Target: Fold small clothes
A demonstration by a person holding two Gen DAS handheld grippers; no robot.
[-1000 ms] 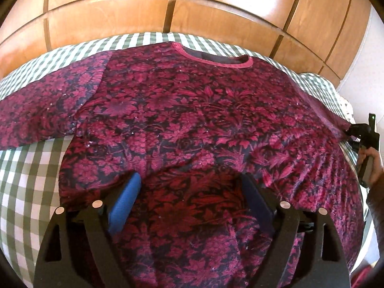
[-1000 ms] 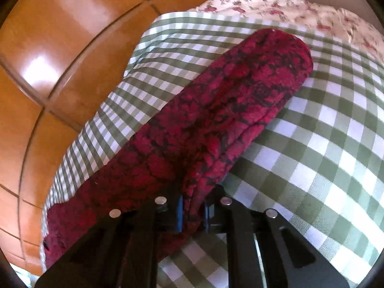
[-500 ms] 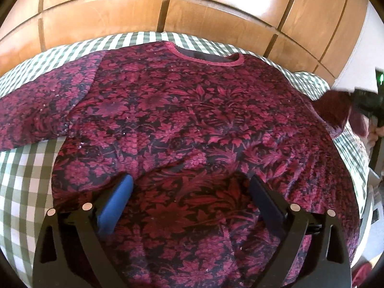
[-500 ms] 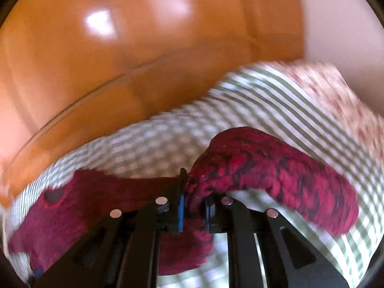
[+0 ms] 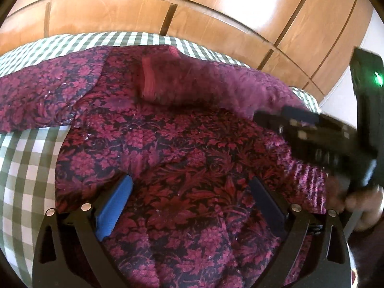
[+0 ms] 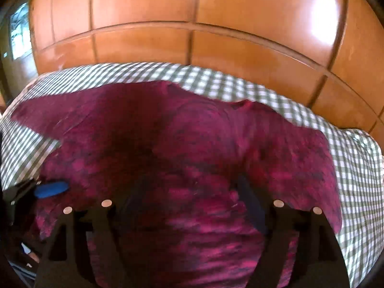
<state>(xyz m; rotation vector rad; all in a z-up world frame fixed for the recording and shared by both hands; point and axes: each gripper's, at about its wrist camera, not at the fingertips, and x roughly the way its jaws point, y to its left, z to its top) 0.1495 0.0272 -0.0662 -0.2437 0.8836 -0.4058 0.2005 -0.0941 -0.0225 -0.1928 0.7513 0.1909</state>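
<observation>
- Left gripper [image 5: 189, 206] wide, empty, over top [image 5: 182, 148] hem.
- Right gripper [image 6: 189, 206] wide, empty.
- Unfolded sleeve [image 5: 48, 96] lies at 10 o'clock, nearer left.

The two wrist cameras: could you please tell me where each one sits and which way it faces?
Left wrist: on the left gripper, low over the shirt, facing the wooden wardrobe; its open fingers, the right gripper and a hand show.
Right wrist: on the right gripper, above the shirt, also facing the wardrobe; its open fingers and the left gripper's blue pad show.
Shared: shirt, checked cloth, wardrobe.
</observation>
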